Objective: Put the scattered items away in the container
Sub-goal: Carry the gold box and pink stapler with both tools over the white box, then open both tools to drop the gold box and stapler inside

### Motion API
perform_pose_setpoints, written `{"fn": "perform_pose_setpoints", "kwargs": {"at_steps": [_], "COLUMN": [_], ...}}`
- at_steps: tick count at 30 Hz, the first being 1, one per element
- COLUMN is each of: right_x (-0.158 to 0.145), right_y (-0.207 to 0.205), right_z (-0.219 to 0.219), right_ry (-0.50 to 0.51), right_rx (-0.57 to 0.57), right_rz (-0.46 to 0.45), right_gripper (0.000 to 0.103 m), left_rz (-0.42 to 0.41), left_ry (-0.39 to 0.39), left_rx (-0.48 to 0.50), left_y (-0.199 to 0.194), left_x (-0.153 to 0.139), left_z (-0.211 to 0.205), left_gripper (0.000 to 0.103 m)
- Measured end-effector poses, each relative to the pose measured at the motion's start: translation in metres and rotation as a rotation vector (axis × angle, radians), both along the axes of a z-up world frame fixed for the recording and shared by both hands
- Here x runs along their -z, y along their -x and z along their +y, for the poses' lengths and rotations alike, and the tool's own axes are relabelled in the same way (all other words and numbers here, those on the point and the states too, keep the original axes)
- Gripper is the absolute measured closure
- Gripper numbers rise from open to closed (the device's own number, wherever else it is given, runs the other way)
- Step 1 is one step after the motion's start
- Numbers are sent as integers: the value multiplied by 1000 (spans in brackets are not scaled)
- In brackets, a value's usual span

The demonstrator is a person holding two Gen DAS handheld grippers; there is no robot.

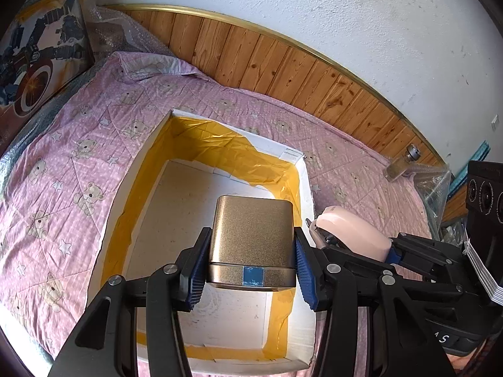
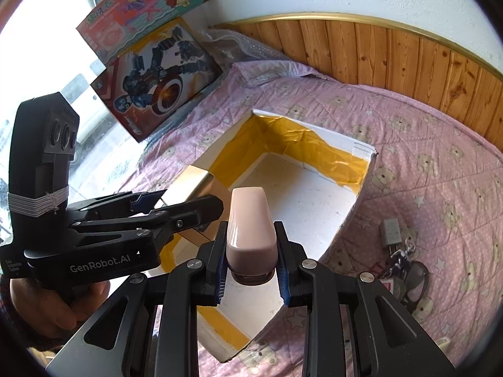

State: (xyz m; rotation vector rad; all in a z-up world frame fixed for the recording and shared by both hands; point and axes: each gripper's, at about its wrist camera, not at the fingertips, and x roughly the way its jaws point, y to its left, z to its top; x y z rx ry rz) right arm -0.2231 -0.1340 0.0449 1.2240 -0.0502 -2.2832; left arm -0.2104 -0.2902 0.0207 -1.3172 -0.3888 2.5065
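Note:
My left gripper (image 1: 251, 251) is shut on a gold metal tin (image 1: 251, 232) with a blue sticker, held over the inside of a white cardboard box (image 1: 306, 188) lined with yellow tape. The box lies on a pink bear-print quilt. In the right wrist view my right gripper (image 2: 250, 235) is shut on a glossy pink stapler-like item (image 2: 250, 216), held above the box's (image 2: 355, 207) near corner. The two grippers hang side by side: the right gripper (image 1: 361, 245) shows to the right of the tin, the left gripper (image 2: 191, 199) to the left of the pink item.
Dark sunglasses (image 2: 415, 282), keys and a small grey device (image 2: 389, 232) lie on the quilt right of the box. A small glass bottle (image 1: 402, 165) lies near the wooden wall panel. Toy boxes (image 2: 157, 78) lean at the far left. A hand (image 2: 47, 308) holds the left gripper.

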Motion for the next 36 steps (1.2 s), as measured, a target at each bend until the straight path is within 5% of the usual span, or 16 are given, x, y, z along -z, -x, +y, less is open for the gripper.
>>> {"fn": "perform_pose_setpoints", "kwargs": {"at_steps": [17, 36], "right_x": [13, 67], "right_y": [70, 143], "right_z": [-14, -26], "right_ry": [-63, -212], "right_rx": [-44, -89], "right_rz": [-90, -254], "right_gripper": [75, 75], "left_rz": [-142, -314], "left_ry": [29, 51], "left_rx": [-21, -85], "left_y": [61, 126], "left_x": [24, 85], "left_z": [-9, -12], "left_gripper": [53, 53]}}
